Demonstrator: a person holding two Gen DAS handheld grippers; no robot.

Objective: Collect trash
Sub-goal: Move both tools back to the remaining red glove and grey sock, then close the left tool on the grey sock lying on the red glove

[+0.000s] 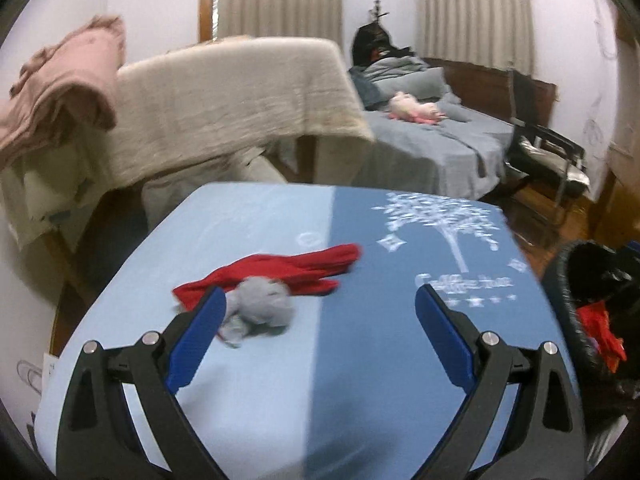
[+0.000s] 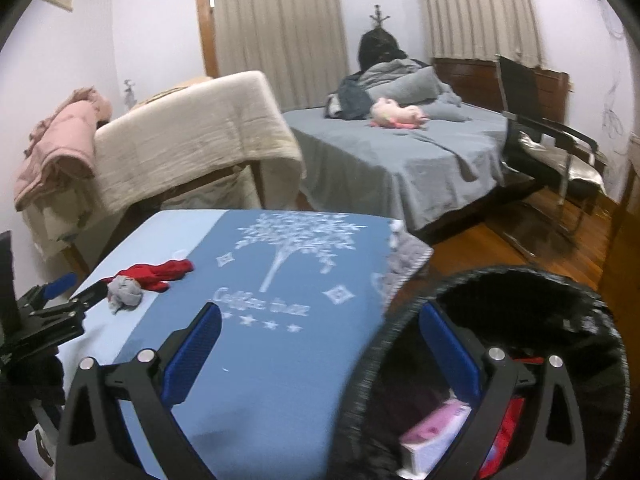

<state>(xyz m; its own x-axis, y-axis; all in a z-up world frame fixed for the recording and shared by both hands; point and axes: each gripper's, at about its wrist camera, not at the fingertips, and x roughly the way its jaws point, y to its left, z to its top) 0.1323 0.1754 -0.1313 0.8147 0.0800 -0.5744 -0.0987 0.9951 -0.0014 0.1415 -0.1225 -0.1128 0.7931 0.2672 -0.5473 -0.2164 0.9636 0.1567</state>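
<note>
Judging by the black woven bin [image 2: 500, 320], already holding red and pink scraps, collection is partway: a crumpled grey wad [image 1: 262, 308] and red rag [image 1: 288, 272] remain on the blue-clothed worktop [image 1: 360, 360], both grippers' fingers spread apart, empty

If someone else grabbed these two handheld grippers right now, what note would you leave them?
Left gripper: open, empty, low over the blue table cloth, its left finger beside the grey crumpled wad.
Right gripper: open, empty, straddling the rim of the black bin at the table's right edge.
Done: the bin already holds a pink box and something red.
Left: the grey wad and the red cloth touching it behind are both on the table. Pick up the wad first; it looks nearest.
</note>
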